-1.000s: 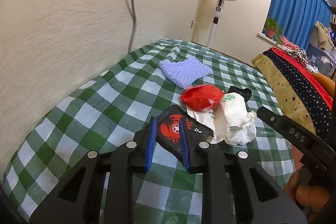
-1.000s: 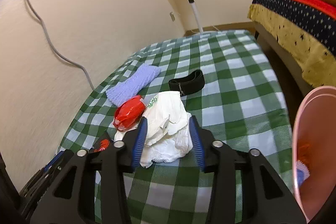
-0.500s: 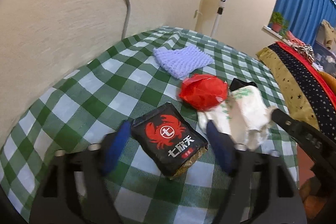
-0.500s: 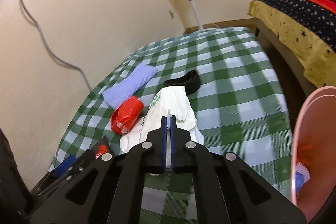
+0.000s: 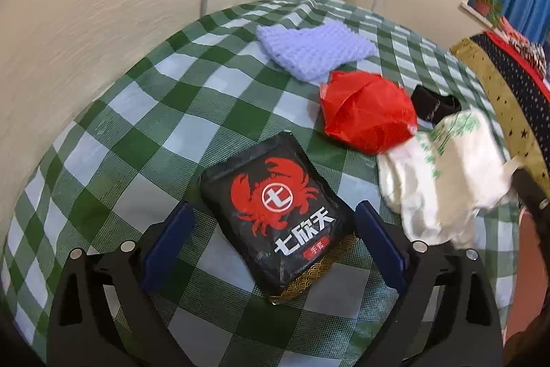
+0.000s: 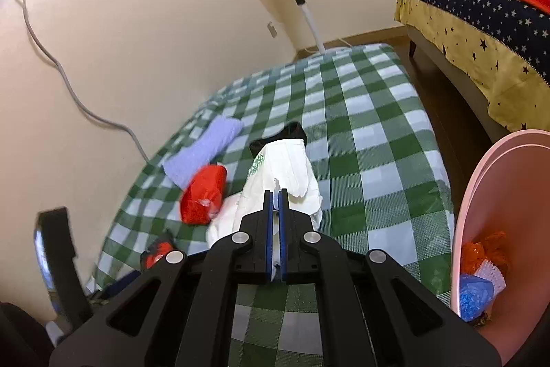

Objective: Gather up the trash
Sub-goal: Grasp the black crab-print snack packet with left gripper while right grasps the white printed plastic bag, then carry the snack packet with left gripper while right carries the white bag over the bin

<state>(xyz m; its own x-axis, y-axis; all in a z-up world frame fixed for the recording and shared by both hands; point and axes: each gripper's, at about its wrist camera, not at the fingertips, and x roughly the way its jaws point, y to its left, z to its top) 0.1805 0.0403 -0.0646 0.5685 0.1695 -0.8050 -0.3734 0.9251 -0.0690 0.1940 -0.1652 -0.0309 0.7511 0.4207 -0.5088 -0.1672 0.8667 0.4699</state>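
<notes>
crumpled white plastic bag (image 6: pixel 288 174) is pinched in the right gripper (image 6: pixel 274 229); next, swing it toward the pink plastic bin (image 6: pixel 481 195) at three o'clock. left gripper (image 5: pixel 271 229), jaws just opened wide, straddles the black crab-print packet (image 5: pixel 275 212).

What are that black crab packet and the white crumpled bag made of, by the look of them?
The black crab packet looks like glossy plastic film: it shines and has fine wrinkles. The white crumpled bag seems thin, soft plastic, creased and pinched flat in the right gripper, though it might be paper-like.
</notes>
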